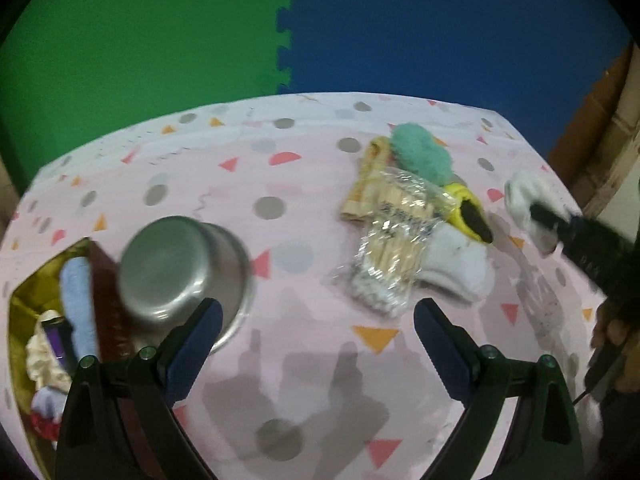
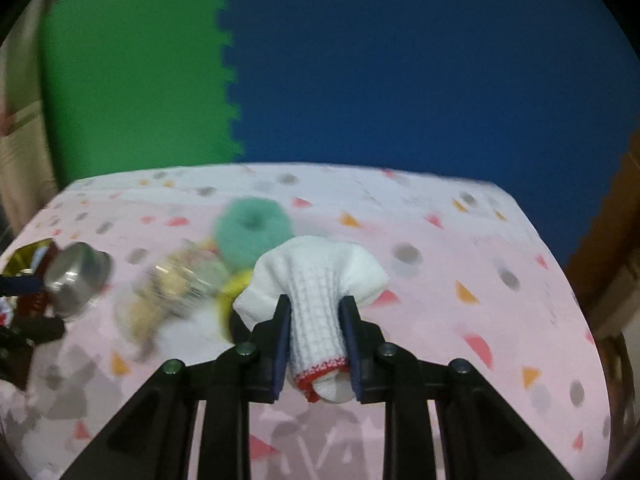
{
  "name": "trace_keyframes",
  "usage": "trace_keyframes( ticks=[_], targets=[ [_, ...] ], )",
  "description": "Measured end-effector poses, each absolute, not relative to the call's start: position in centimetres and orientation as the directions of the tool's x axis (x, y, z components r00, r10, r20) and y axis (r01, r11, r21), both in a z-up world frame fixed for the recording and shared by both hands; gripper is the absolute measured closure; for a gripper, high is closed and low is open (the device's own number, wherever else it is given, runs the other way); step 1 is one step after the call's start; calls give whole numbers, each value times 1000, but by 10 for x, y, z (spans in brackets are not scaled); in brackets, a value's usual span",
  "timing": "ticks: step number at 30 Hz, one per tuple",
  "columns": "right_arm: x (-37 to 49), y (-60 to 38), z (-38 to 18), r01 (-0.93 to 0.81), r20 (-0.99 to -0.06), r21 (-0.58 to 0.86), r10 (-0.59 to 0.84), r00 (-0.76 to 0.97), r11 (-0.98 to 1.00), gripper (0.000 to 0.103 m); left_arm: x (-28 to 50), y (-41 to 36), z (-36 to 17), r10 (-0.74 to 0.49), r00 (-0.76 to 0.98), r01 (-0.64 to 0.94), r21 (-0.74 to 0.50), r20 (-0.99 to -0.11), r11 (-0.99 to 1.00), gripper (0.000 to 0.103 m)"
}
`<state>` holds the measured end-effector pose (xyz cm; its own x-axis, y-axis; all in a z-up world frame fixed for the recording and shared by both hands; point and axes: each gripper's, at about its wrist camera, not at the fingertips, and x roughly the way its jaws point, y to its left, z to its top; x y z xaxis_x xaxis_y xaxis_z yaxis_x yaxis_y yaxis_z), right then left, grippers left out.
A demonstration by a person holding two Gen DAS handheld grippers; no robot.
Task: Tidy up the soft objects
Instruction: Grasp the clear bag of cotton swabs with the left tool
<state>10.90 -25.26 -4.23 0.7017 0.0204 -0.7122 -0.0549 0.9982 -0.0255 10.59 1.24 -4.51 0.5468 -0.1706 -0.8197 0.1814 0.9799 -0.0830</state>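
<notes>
My right gripper [image 2: 316,316] is shut on a white knitted sock with a red cuff [image 2: 316,280] and holds it above the pink table; it also shows in the left wrist view [image 1: 528,196]. My left gripper [image 1: 318,320] is open and empty above the table. A teal fluffy scrunchie [image 1: 420,156] [image 2: 252,228], a yellow sock [image 1: 468,208], a pale grey sock [image 1: 456,264] and a tan cloth [image 1: 368,184] lie in a pile. A gold box [image 1: 24,304] at the left holds a light blue sock [image 1: 78,304] and other soft things.
A steel cup [image 1: 176,272] [image 2: 76,276] stands upside down beside the box. A clear bag of cotton swabs [image 1: 392,248] lies on the pile. The pink patterned tablecloth [image 1: 304,360] ends at green and blue foam mats behind.
</notes>
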Motion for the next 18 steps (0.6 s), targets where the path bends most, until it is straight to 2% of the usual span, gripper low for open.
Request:
trace_keyframes(
  ticks=[3,7,13,18],
  targets=[
    [109,-272,-61,1,-742,-25,-19,671,1000,79,116,0,-45,-214,541,200,-122,-814,972,1],
    [110,-286,-83,38,-762,36,3,647,999,79,130,-22,-49,-197,539,239,-76,-819,968,1],
    [111,-271,-86,16,-763,-37,-39,645,999,76,150,-50,-64,-185,517,292,-31,-836,956,1],
    [111,-270,-86,16,-765,-25,-29,644,1000,76,168,-53,-76,-166,502,268,-30,-849,963,1]
  ],
)
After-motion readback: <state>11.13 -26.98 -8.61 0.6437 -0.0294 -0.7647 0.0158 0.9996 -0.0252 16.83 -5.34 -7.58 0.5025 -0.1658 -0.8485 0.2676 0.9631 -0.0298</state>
